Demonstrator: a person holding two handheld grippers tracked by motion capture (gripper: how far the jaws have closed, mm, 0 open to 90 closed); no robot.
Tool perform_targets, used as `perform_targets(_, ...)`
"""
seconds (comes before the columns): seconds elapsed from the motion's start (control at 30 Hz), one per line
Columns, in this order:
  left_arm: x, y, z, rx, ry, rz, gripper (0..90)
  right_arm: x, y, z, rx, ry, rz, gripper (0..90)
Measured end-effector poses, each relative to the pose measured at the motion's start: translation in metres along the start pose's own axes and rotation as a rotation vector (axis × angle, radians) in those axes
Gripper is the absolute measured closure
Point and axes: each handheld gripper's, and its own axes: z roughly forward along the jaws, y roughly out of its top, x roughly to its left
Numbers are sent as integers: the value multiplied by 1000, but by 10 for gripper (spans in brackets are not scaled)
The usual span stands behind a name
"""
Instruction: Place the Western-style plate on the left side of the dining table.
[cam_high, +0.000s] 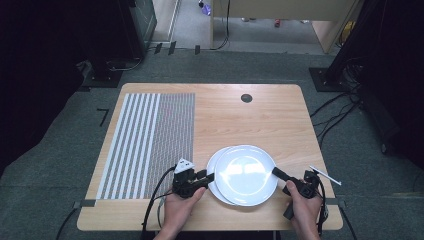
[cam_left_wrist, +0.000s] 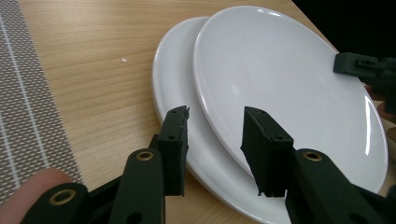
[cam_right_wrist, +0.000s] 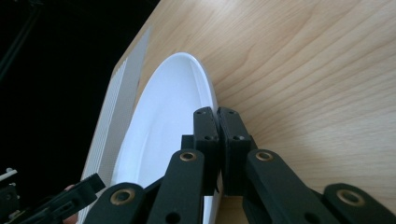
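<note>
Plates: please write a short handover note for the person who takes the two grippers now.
Left gripper: fingers open around the near rim of the top plate, not pressing.
Right gripper: fingers shut on that plate's opposite rim.
Top plate lies off-centre on the bottom plate, near the front of the table, right of the mat.
Done: plates stacked.
Left: probably release the right grip.

My upper plate (cam_high: 247, 172) hides most of the lower plate (cam_high: 212, 175) near the desk's front edge, and my right gripper's (cam_right_wrist: 218, 114) pads cover the rim they clamp.
</note>
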Motion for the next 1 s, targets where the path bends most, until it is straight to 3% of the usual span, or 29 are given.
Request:
perform_targets(0.13,-2,1,4,28,-3,11,590,-2,2,-3,-10,-8,-8,880)
perform_targets(0.3,-5,1,10,45,-11,19,587,1,2,-3,-12,-38,-55,864)
perform_targets(0.37,-7,2,12,47,-12,22,585,3,3,-5,-46,-46,-75,808)
perform_targets(0.67,-8,2,19,64,-4,24,583,7,5,-10,-40,-88,-119,879)
perform_targets(1.0,-8,2,20,58,-5,22,573,2,5,-9,-59,-54,-70,887)
